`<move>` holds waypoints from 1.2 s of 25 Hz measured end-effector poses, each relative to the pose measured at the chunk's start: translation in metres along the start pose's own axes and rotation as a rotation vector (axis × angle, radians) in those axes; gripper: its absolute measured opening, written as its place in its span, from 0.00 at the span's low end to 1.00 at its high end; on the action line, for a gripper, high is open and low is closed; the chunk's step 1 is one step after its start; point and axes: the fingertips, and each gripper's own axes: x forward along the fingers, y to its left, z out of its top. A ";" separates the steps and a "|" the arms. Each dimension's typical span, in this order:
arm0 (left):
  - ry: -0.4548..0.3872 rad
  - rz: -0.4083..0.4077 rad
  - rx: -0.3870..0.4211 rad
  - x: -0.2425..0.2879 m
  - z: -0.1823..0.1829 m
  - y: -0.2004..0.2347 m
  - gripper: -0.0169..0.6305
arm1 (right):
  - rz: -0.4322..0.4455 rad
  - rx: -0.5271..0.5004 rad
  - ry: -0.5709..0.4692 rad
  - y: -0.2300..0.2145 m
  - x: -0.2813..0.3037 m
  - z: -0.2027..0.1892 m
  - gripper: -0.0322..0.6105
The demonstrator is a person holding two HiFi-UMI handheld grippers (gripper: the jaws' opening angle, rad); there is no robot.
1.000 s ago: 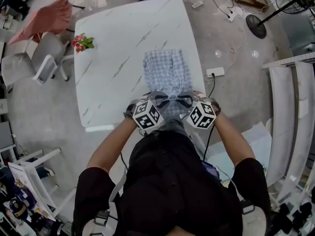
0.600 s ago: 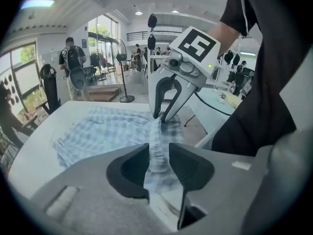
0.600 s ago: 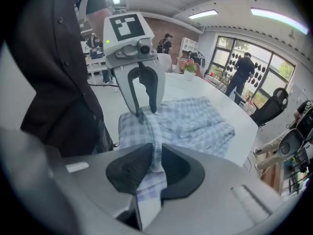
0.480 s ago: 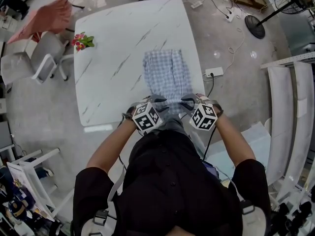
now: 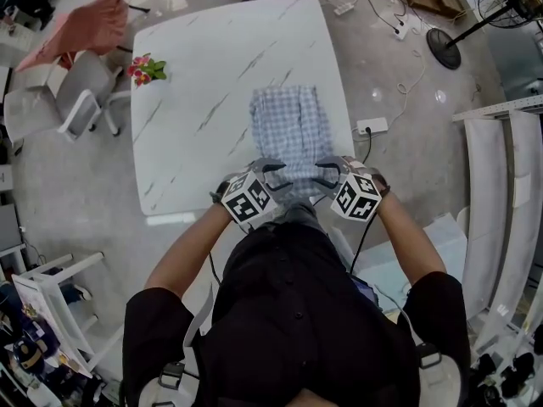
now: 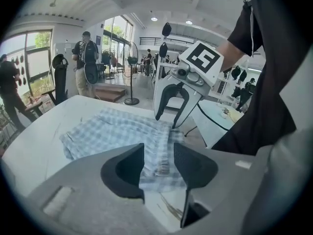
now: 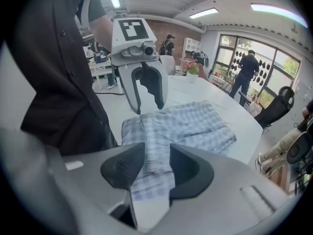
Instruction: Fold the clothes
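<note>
Jaws just opened: left gripper point(image 6: 159, 163) and right gripper point(image 7: 157, 163) both released. Cloth point(image 5: 288, 130) edge lies loose between jaws on bench point(image 5: 212, 66). Fold probably laid down, next fold pending.

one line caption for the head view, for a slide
Left gripper and right gripper, jaws just opening around the near edge of a checked garment on a white table.

The checked garment point(image 5: 290, 134) is thin woven cloth, soft, matt and creased along its folds. The tabletop point(image 5: 212, 66) is smooth and white, marble-look with grey veins and a faint sheen. The left claw point(image 6: 159, 163) and right claw point(image 7: 157, 163) are matt grey plastic with darker inner faces. The floor point(image 5: 76, 185) looks like smooth grey concrete.
</note>
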 end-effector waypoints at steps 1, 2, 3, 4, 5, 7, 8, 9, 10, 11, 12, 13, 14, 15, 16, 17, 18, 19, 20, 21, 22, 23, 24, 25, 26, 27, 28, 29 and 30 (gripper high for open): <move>-0.005 0.006 0.002 -0.004 0.003 0.004 0.33 | 0.002 -0.011 -0.002 -0.003 -0.004 0.005 0.31; -0.006 0.016 0.005 -0.008 0.005 0.010 0.33 | -0.003 -0.021 -0.006 -0.008 -0.008 0.009 0.31; -0.003 0.028 0.009 -0.011 0.007 0.016 0.33 | -0.013 -0.028 -0.010 -0.016 -0.010 0.012 0.31; 0.002 0.042 0.011 -0.014 0.007 0.024 0.33 | -0.026 -0.027 -0.014 -0.025 -0.012 0.015 0.31; 0.007 0.058 0.009 -0.015 0.008 0.032 0.33 | -0.040 -0.019 -0.018 -0.034 -0.012 0.016 0.31; 0.006 0.097 -0.013 -0.019 0.010 0.053 0.33 | -0.073 0.015 -0.032 -0.055 -0.013 0.021 0.31; 0.002 0.121 -0.034 -0.021 0.012 0.064 0.32 | -0.091 0.040 -0.042 -0.067 -0.013 0.024 0.31; -0.004 0.149 -0.059 -0.024 0.013 0.077 0.31 | -0.110 0.069 -0.053 -0.079 -0.014 0.027 0.30; -0.010 0.179 -0.091 -0.027 0.015 0.091 0.30 | -0.130 0.100 -0.064 -0.092 -0.014 0.030 0.30; -0.017 0.209 -0.127 -0.031 0.016 0.105 0.29 | -0.152 0.129 -0.073 -0.105 -0.015 0.033 0.30; -0.024 0.236 -0.168 -0.035 0.017 0.119 0.29 | -0.175 0.155 -0.079 -0.118 -0.015 0.034 0.30; -0.033 0.259 -0.209 -0.037 0.017 0.132 0.28 | -0.197 0.177 -0.081 -0.130 -0.014 0.035 0.29; -0.041 0.280 -0.250 -0.038 0.015 0.145 0.28 | -0.217 0.200 -0.082 -0.142 -0.013 0.035 0.29; -0.047 0.298 -0.291 -0.039 0.013 0.158 0.28 | -0.233 0.225 -0.083 -0.153 -0.012 0.034 0.28; -0.050 0.314 -0.332 -0.040 0.011 0.169 0.26 | -0.247 0.254 -0.088 -0.164 -0.010 0.033 0.28; -0.052 0.326 -0.374 -0.042 0.009 0.180 0.26 | -0.258 0.290 -0.096 -0.175 -0.008 0.033 0.26; -0.057 0.330 -0.420 -0.043 0.008 0.190 0.25 | -0.264 0.331 -0.109 -0.186 -0.006 0.032 0.26; -0.063 0.328 -0.467 -0.043 0.006 0.199 0.24 | -0.264 0.377 -0.123 -0.195 -0.003 0.032 0.25; -0.067 0.322 -0.512 -0.041 0.004 0.207 0.25 | -0.257 0.425 -0.138 -0.204 0.000 0.030 0.25; -0.067 0.314 -0.551 -0.038 0.001 0.214 0.25 | -0.245 0.474 -0.149 -0.213 0.005 0.027 0.25; -0.063 0.307 -0.582 -0.035 -0.003 0.220 0.25 | -0.229 0.523 -0.157 -0.220 0.010 0.023 0.24; -0.059 0.300 -0.606 -0.032 -0.006 0.226 0.25 | -0.211 0.573 -0.162 -0.226 0.015 0.020 0.25; -0.057 0.291 -0.625 -0.028 -0.009 0.231 0.25 | -0.194 0.622 -0.166 -0.232 0.019 0.018 0.25; -0.056 0.279 -0.641 -0.025 -0.010 0.235 0.25 | -0.177 0.668 -0.167 -0.238 0.024 0.016 0.25; -0.055 0.263 -0.654 -0.021 -0.011 0.237 0.25 | -0.160 0.709 -0.163 -0.243 0.029 0.013 0.25; -0.052 0.246 -0.661 -0.017 -0.012 0.238 0.25 | -0.143 0.742 -0.156 -0.246 0.034 0.011 0.25; -0.045 0.231 -0.663 -0.012 -0.012 0.238 0.26 | -0.126 0.766 -0.146 -0.248 0.039 0.008 0.26; -0.037 0.221 -0.663 -0.008 -0.014 0.238 0.27 | -0.112 0.784 -0.133 -0.250 0.044 0.005 0.27; -0.029 0.217 -0.665 -0.005 -0.016 0.239 0.27 | -0.100 0.800 -0.120 -0.250 0.048 0.002 0.29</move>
